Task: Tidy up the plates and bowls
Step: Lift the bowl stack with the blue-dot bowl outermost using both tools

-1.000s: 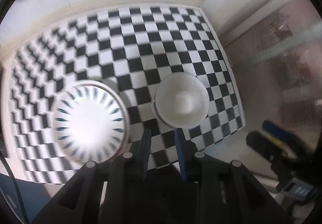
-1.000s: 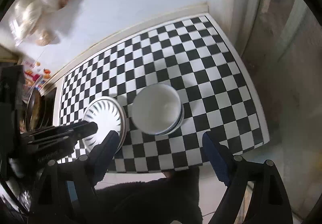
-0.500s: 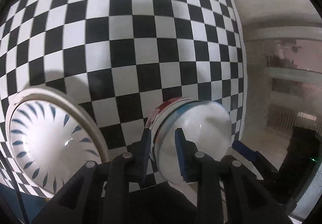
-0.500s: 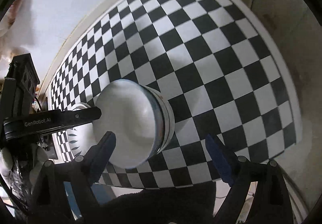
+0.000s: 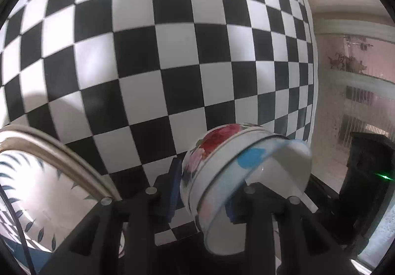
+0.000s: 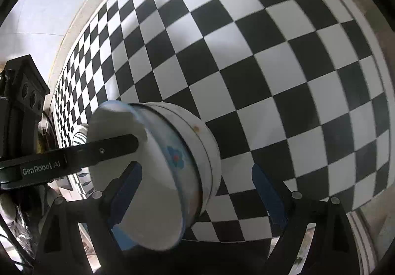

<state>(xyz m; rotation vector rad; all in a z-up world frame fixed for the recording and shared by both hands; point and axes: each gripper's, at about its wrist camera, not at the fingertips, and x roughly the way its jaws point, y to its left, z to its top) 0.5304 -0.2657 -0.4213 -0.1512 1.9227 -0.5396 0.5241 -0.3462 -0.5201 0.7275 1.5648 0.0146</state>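
Two or perhaps three stacked bowls [image 5: 222, 171], one plate [image 5: 37, 176]; left gripper [image 5: 201, 191] straddles their rim, jaws just widening; right gripper [image 6: 195, 188] wide.

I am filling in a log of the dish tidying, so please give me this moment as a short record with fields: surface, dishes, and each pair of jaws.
surface: checkered cloth, black and white
bowl stack: nested bowls on the cloth, outer one flowered
plate: blue leaf pattern, beside the stack, not touching it
left gripper: jaws just been opening; the stack's wall is between them; whether they press it cannot be told
right gripper: jaws just been opening, wide; one over the bowl's mouth, one outside, no grip
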